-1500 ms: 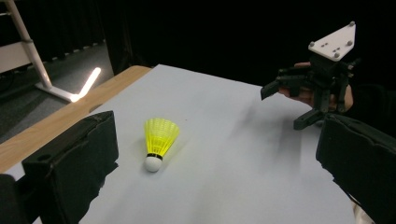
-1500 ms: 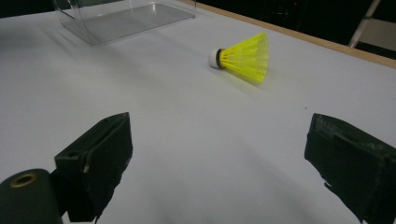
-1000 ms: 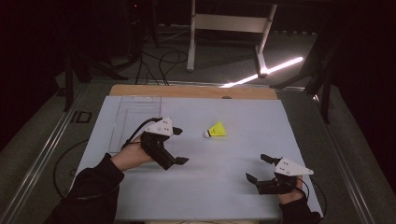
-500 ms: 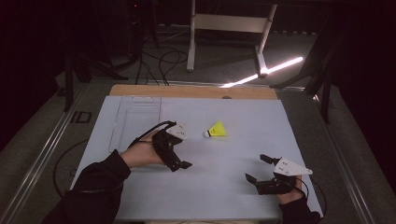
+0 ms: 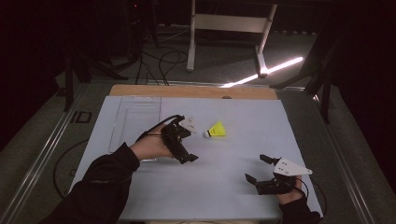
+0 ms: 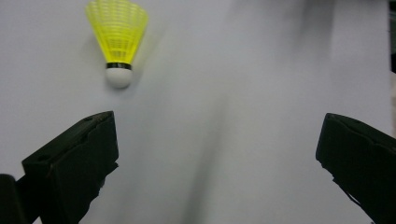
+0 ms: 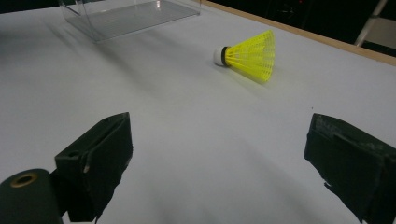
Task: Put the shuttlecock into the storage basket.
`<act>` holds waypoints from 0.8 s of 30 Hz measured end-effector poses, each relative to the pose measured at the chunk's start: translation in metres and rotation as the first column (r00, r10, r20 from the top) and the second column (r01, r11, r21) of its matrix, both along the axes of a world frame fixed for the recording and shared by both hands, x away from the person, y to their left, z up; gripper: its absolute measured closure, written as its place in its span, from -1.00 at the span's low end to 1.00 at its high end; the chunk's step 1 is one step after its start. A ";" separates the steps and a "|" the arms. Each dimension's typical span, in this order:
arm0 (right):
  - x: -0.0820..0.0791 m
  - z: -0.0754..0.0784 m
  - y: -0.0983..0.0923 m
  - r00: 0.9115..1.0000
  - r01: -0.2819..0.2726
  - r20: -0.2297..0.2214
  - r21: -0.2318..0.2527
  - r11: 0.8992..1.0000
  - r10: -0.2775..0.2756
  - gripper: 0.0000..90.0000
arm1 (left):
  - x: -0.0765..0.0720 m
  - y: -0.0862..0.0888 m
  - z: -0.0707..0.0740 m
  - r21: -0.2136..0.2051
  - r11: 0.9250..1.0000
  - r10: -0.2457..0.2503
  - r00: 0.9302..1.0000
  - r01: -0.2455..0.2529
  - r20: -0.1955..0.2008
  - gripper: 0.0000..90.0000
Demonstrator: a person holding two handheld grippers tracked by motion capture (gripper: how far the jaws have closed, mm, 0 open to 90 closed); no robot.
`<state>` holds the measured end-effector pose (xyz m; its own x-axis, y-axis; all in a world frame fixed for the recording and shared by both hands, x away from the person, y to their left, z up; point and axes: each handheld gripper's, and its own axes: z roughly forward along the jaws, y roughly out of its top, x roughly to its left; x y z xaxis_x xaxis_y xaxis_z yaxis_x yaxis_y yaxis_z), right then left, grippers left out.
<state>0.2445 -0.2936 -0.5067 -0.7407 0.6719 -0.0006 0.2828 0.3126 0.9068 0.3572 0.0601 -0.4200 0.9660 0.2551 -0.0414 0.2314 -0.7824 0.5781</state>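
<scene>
I hold the left gripper (image 5: pixel 186 144) just beside the yellow plastic shuttlecock with a white cork tip (image 5: pixel 216 130), jaws spread wide, nothing between them. The shuttlecock lies on its side near the middle of the pale blue-white table sheet (image 5: pixel 215 186). In the left gripper view it (image 6: pixel 118 42) sits ahead and off to one side; I judge I should centre the jaws on the cork before closing. The right gripper (image 5: pixel 261 173) rests well apart, jaws also spread. A clear plastic tray (image 5: pixel 135 121) lies at the left; the room beyond is dark.
</scene>
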 end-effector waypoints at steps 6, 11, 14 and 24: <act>0.000 0.000 0.000 1.000 0.000 -0.001 0.000 1.000 0.000 -0.82 | 0.010 -0.007 0.001 -0.004 1.000 0.019 1.000 -0.019 0.007 -1.00; 0.000 0.000 0.000 1.000 0.000 -0.002 0.000 1.000 0.000 -0.82 | 0.016 -0.015 0.001 -0.004 1.000 0.028 0.999 -0.028 0.017 -1.00; 0.000 0.000 0.000 1.000 0.000 -0.001 0.001 1.000 0.000 -0.82 | 0.020 -0.020 -0.001 -0.002 0.999 0.033 0.999 -0.033 0.018 -1.00; 0.000 0.000 0.000 1.000 0.000 0.000 0.000 1.000 0.000 -0.82 | 0.036 -0.037 -0.007 0.022 0.999 0.033 0.999 -0.034 0.013 -1.00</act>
<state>0.2446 -0.2940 -0.5068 -0.7409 0.6716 -0.0010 0.2825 0.3130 0.9068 0.3935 0.0234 -0.4273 0.9573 0.2880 -0.0237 0.2506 -0.7868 0.5641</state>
